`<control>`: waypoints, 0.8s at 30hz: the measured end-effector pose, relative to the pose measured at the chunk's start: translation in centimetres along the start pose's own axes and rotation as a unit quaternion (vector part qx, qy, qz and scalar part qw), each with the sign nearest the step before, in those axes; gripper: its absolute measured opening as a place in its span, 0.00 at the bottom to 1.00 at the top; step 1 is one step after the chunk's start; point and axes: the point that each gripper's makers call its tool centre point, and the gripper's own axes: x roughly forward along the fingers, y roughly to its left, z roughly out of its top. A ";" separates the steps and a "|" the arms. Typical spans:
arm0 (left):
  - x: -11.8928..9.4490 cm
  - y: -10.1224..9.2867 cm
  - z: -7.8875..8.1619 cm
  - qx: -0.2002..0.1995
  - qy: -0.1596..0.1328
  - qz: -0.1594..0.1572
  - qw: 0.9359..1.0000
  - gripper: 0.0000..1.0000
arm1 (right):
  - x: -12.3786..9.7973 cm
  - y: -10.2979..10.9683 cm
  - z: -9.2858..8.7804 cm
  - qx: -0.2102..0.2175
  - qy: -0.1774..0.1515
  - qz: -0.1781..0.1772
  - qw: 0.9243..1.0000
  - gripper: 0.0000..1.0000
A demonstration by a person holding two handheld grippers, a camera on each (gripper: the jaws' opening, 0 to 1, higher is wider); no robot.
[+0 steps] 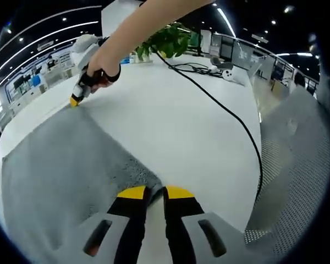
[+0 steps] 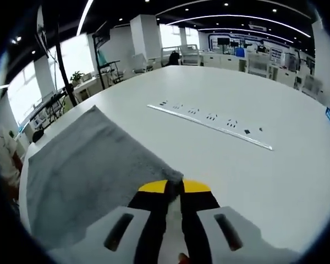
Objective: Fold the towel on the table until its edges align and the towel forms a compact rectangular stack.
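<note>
I see the grey towel (image 1: 66, 170) flat on the white desk (image 1: 176, 121), my left claw (image 1: 156, 192) and right claw (image 2: 174, 186) each pinching a near corner, jaws pressed together.

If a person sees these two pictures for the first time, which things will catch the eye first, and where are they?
The large grey towel lies spread flat on the white table, and the yellow-tipped left tongs are shut on its near corner. In the left gripper view a bare arm reaches in from above, its hand holding the right tongs at the towel's far corner. A black cable snakes across the table there.
</note>
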 end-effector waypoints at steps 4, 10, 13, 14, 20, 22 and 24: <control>0.1 0.0 0.0 0.003 0.001 0.004 1.000 0.10 | -0.1 0.3 0.0 0.003 0.002 0.005 1.000 0.02; 0.3 0.1 0.3 0.005 -0.004 0.005 1.000 0.04 | -0.6 0.5 0.2 -0.010 0.001 0.006 1.000 0.01; 0.3 0.1 0.3 0.005 -0.005 0.004 1.000 0.03 | -0.8 0.2 0.4 -0.014 -0.004 0.005 1.000 0.01; 0.2 0.1 0.3 0.002 -0.007 0.003 1.000 0.02 | -1.0 0.2 0.5 -0.014 -0.005 0.005 1.000 0.01; -0.5 -0.3 1.1 0.002 -0.016 -0.003 1.000 0.02 | -1.6 0.3 1.0 -0.018 -0.009 0.008 1.000 0.01; -0.8 -0.4 1.7 0.002 -0.025 -0.004 1.000 0.02 | -2.0 0.3 1.4 -0.018 -0.011 0.006 1.000 0.01; -1.0 -0.6 2.5 -0.012 -0.041 -0.011 0.999 0.02 | -2.5 0.4 1.9 -0.022 -0.013 0.006 1.000 0.01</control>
